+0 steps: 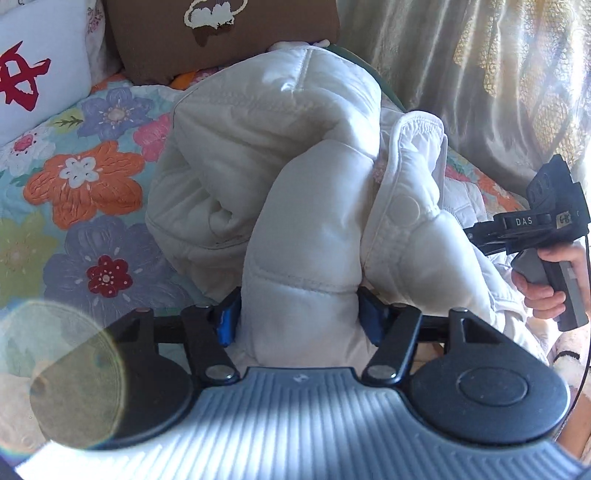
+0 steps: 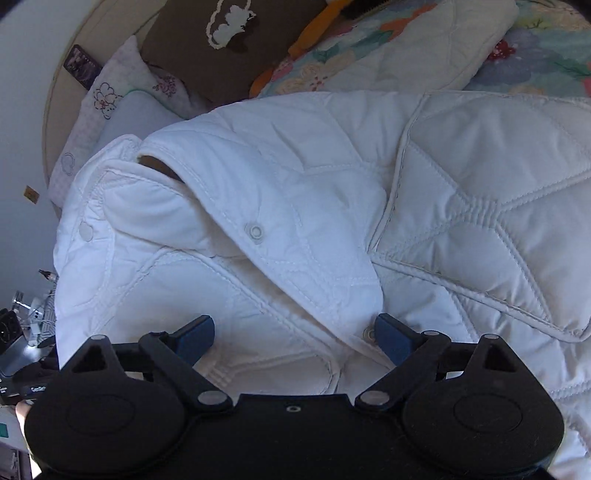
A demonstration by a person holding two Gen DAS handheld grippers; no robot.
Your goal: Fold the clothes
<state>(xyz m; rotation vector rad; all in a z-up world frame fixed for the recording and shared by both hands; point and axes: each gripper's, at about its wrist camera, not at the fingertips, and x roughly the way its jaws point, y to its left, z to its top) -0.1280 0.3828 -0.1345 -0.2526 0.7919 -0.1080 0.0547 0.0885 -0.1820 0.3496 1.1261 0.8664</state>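
Two grippers work a white quilted jacket [image 1: 258, 155] that lies bunched on a floral bedspread [image 1: 81, 177]. The left gripper [image 1: 301, 314] has its blue pads [image 1: 227, 317] pressed against both sides of a puffy sleeve [image 1: 306, 236], whose lower end is lost behind the gripper body. The right gripper [image 2: 293, 338] hangs over the jacket's front with its jaws wide apart; quilted fabric and a snap button [image 2: 255, 232] lie under it, but its pads [image 2: 393, 339] pinch nothing. In the left wrist view it shows only partly at the frame edge, held by a hand [image 1: 546, 280]. A brown cushion [image 1: 221, 33] and a white pillow [image 1: 40, 70] sit at the head of the bed, both cut off by the frame. Lens flare washes out the left wrist view's lower left corner.
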